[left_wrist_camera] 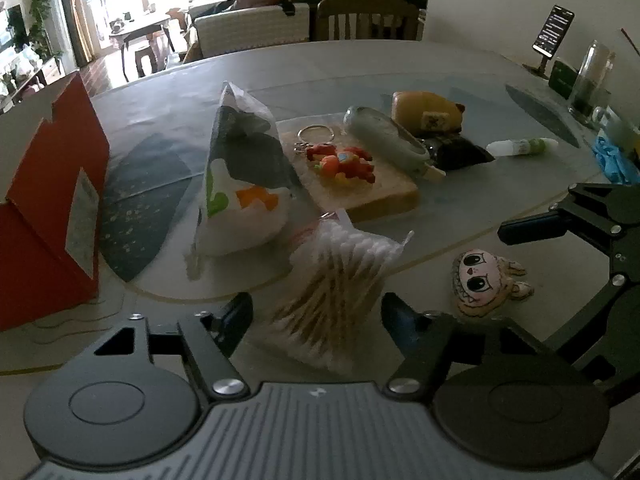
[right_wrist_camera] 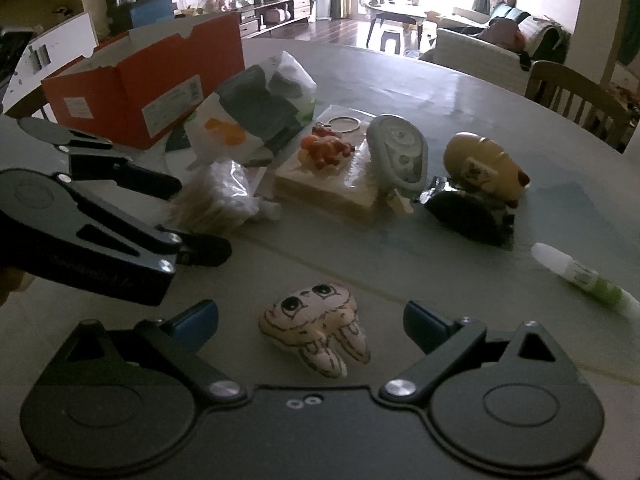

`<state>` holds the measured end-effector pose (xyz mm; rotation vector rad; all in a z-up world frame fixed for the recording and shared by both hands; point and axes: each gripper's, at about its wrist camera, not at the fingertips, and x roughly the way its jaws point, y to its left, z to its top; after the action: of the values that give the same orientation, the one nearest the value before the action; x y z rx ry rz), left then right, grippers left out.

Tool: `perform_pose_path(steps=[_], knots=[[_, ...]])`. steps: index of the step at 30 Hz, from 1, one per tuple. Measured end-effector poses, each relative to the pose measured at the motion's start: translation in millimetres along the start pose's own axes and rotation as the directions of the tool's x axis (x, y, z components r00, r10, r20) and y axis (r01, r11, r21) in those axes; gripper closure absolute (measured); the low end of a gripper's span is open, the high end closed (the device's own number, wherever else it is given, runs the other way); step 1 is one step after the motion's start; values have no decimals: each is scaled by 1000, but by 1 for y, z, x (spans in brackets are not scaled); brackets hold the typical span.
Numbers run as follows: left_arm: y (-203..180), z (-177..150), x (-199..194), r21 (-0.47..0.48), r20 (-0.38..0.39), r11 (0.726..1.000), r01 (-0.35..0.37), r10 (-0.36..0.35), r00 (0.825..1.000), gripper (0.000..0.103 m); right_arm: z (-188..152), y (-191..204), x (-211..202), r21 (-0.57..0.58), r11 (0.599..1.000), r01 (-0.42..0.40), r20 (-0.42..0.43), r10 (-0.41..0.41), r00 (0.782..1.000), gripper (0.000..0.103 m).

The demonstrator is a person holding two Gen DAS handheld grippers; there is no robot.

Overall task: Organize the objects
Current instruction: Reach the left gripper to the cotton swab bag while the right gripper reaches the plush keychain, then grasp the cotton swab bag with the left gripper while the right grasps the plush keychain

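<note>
Wooden-stemmed cotton swabs [left_wrist_camera: 340, 292] in clear wrap sit between open left jaws; right jaws open.

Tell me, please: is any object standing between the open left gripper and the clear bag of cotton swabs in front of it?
Nothing visible does. The clear bag of cotton swabs lies directly ahead of the left gripper, between its open fingers. The small cartoon-face plush lies off to the side, not in the path.

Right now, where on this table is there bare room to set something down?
Bare table lies behind the cluster, toward the chair, and between the plush face and the glue tube. It is crowded from the orange box through the cotton swabs and toast block.
</note>
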<state>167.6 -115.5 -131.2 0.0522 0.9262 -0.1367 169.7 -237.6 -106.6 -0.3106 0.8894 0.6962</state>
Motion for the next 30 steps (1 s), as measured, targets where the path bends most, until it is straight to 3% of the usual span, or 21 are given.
perform_pose_path(steps=[11, 12, 15, 30], knots=[[-1, -2, -5, -13, 12, 1000, -15, 15, 1000, 56, 0, 3, 0, -16, 1000, -18, 4, 18, 1000, 13], [-1, -3, -6, -15, 14, 1000, -16, 16, 1000, 57, 0, 3, 0, -13, 1000, -20, 4, 20, 1000, 18], [-2, -4, -9, -14, 17, 1000, -23, 23, 1000, 60, 0, 3, 0, -10, 1000, -8, -10, 8, 1000, 51], [3, -16, -47, -64, 22, 998, -20, 21, 1000, 75, 5, 13, -40, 4, 1000, -17, 36, 17, 999, 53]])
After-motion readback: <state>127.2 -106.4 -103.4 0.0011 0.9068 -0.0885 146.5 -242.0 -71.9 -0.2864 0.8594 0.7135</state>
